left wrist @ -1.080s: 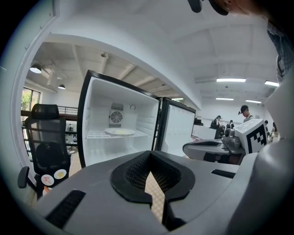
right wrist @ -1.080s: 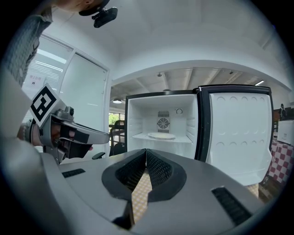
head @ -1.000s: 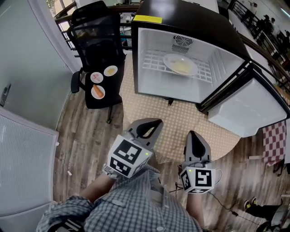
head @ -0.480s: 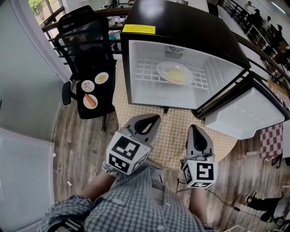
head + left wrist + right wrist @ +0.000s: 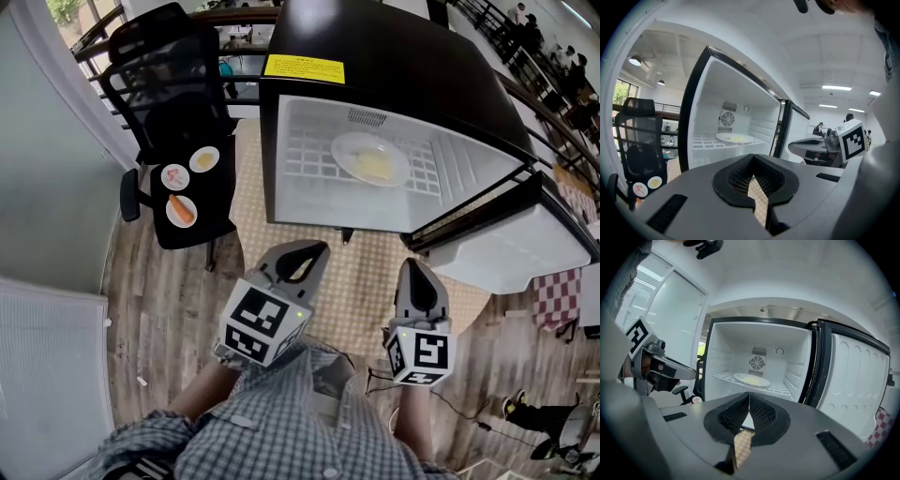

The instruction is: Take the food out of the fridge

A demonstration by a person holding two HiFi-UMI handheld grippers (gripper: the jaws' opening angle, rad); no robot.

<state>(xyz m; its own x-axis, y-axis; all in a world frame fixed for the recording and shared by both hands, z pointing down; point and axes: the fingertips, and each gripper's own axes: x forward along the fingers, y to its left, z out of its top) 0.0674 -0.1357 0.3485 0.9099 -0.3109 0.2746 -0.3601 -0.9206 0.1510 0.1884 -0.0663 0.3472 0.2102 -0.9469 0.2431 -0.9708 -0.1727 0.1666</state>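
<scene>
Both tongs are closed and empty; the left tongs [image 5: 321, 250] and right tongs [image 5: 412, 264] have edged nearer the open black mini fridge [image 5: 394, 56]. Its white plate of yellow food [image 5: 371, 158] sits untouched on the wire shelf [image 5: 309, 155], so reaching in likely comes next.

Fridge door [image 5: 511, 248] cut off by the right edge (head view), pale food [image 5: 375, 167] on the plate [image 5: 343, 150] too small to be identified, dishes [image 5: 180, 210] on the chair [image 5: 169, 75] likewise.
</scene>
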